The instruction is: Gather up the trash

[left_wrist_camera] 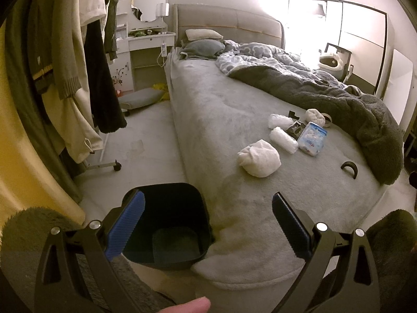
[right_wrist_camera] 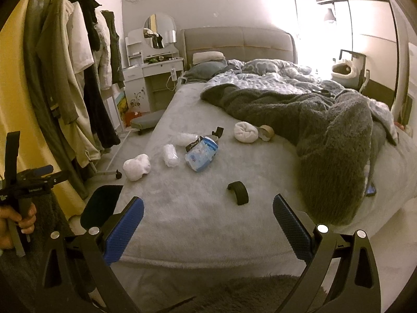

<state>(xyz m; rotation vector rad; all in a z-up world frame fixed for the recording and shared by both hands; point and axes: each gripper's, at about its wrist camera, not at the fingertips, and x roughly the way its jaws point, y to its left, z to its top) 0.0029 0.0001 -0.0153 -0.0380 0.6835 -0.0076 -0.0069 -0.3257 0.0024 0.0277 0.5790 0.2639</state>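
the grey bed [right_wrist_camera: 208, 208] carries the trash: a white wad [right_wrist_camera: 136, 167], a blue-white packet [right_wrist_camera: 200, 154] and a black curved piece [right_wrist_camera: 238, 191]. the dark bin [left_wrist_camera: 169, 221] stands at its corner. the left gripper [left_wrist_camera: 208, 224] and right gripper [right_wrist_camera: 208, 228] hold their fingers apart, empty.

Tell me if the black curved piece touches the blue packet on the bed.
Apart. The right wrist view shows bare bedcover between the black curved piece and the blue packet.

blue-white pack [left_wrist_camera: 311, 139] has print, too blurry to read
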